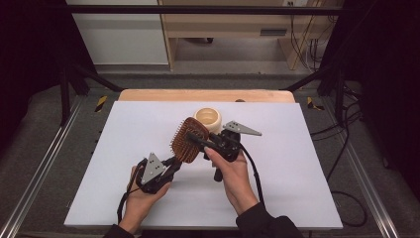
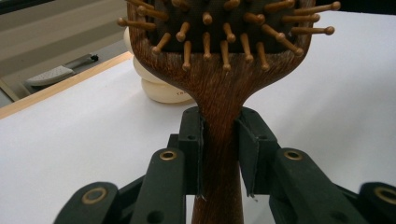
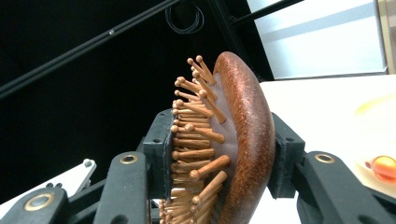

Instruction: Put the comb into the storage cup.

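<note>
Above the white table point(image 1: 124, 148), wooden hairbrush point(image 1: 189, 140), handle clamped in left tool point(image 1: 171, 166), head clamped in right tool point(image 1: 198, 140)

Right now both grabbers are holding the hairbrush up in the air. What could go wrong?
1. The right gripper squeezes the hairbrush head with one jaw pressing on the wooden bristles; they might bend or snap.
2. The left gripper clamps the smooth handle, so if the two hands pull or twist apart, the brush could slip out or crack at the neck.
3. The cream cup stands just behind the brush; a swing might knock it over.
</note>
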{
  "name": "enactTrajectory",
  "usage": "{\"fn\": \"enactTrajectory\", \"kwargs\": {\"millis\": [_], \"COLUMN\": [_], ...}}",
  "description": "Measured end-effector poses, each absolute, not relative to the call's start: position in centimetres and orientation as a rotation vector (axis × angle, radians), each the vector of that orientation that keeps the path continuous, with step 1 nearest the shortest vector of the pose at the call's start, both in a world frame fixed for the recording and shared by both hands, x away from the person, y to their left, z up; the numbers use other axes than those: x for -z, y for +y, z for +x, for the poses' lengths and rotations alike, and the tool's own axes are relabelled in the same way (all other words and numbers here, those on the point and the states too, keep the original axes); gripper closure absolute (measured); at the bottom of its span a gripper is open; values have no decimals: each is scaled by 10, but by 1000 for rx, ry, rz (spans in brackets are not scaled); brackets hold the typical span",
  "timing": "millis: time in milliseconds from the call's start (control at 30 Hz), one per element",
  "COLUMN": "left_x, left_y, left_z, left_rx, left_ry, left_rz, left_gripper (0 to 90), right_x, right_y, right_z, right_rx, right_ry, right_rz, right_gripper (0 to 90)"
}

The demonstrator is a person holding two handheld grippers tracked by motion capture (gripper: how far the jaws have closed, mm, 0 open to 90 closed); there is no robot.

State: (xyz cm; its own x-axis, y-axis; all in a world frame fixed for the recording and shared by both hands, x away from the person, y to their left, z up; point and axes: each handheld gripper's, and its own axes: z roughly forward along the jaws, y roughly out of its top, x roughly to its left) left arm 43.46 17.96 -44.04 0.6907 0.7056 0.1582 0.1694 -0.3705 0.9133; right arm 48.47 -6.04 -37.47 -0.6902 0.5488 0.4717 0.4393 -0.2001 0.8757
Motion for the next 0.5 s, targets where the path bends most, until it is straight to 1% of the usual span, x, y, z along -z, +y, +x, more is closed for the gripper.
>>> {"fn": "enactTrajectory", "kwargs": {"millis": [200,267,367,433,500], "left_x": [439,439,440,439,438], "left_y": [180,182,185,189,192], "left_z": [435,435,435,435,435], "left_rx": [-650,-628,-617,-611,-613], "left_ry": [685,694,715,726,752], "left_rz": [1866,1848,1827,1812,1787], "left_gripper": [721,704,602,587,529], "right_x": [370,367,362,357,353], "right_y": [-61,-62,-65,-69,-72], "right_z": [485,486,488,490,492], "right_rx": [-2045,-2055,-2045,-2046,-2016], "right_ry": [1935,1928,1904,1885,1881], "right_rz": [1195,1197,1184,1191,1189], "right_gripper": [531,531,531,532,531]}}
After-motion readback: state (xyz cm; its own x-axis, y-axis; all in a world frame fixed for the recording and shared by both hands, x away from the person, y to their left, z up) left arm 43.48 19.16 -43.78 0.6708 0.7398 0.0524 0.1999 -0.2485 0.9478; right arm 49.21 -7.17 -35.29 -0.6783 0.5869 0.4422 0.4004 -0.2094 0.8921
